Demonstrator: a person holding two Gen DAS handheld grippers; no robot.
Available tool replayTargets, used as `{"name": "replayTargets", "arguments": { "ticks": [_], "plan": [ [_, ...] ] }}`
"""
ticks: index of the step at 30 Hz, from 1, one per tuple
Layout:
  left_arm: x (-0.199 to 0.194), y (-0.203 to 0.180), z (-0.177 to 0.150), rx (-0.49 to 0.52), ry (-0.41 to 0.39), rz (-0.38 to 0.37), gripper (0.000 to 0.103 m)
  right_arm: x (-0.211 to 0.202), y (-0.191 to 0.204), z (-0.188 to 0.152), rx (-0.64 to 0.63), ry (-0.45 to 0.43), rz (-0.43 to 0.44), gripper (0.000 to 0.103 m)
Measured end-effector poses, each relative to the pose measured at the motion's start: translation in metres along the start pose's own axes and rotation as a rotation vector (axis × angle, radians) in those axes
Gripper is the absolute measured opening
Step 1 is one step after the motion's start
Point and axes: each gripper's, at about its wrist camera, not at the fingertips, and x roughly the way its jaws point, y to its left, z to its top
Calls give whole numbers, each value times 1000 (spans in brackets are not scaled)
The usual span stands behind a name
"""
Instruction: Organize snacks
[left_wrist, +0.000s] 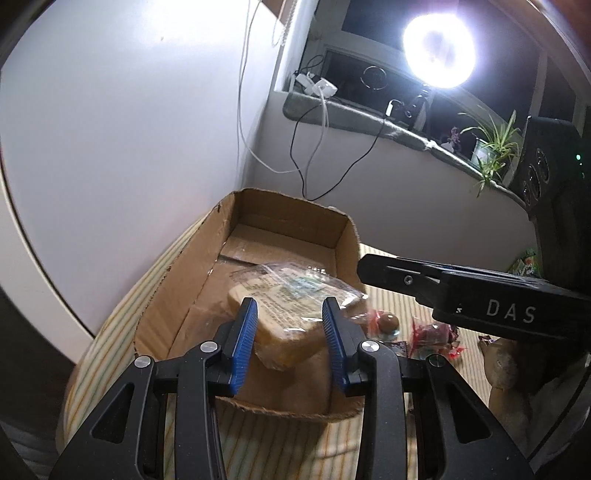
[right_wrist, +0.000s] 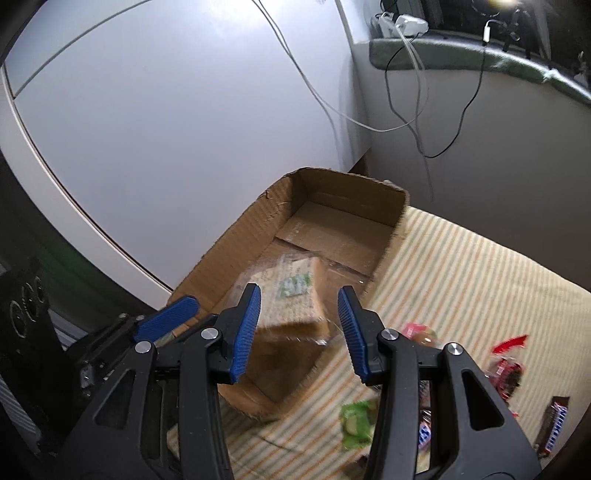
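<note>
An open cardboard box (left_wrist: 255, 221) stands on a striped cloth. A wrapped sandwich-like snack in clear plastic (left_wrist: 288, 314) lies in the box, also in the right wrist view (right_wrist: 295, 295). My left gripper (left_wrist: 290, 343) is open, its blue pads either side of the snack, not touching it. My right gripper (right_wrist: 299, 332) is open and empty above the box's near end (right_wrist: 258, 398); it shows as a black arm in the left wrist view (left_wrist: 461, 291). Loose snacks lie on the cloth: red wrapped candies (left_wrist: 432, 332), a green packet (right_wrist: 356, 424), a chocolate bar (right_wrist: 552, 424).
A white wall panel (left_wrist: 129, 129) stands left of the box. A windowsill (left_wrist: 369, 118) with cables, a bright lamp (left_wrist: 437, 50) and a plant (left_wrist: 487, 147) is behind. The striped cloth (right_wrist: 461, 277) extends right of the box. A brown lumpy object (left_wrist: 506, 365) lies at right.
</note>
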Motion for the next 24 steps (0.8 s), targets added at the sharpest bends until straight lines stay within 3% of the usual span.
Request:
{"name": "replayTargets", "arguments": {
  "ticks": [4, 11, 16, 24],
  "plan": [
    [-9, -13, -3, 26, -13, -3, 34, -21, -6, -10, -6, -42, -49, 65],
    [-17, -35, -15, 51, -17, -13, 44, -60, -33, -29, 29, -86, -148, 69],
    [-15, -46, -29, 56, 18, -41, 50, -90, -59, -44, 41, -113, -222, 90],
    [-5, -76, -55, 107, 107, -110, 53, -123, -104, -87, 42, -90, -349, 90]
  ]
}}
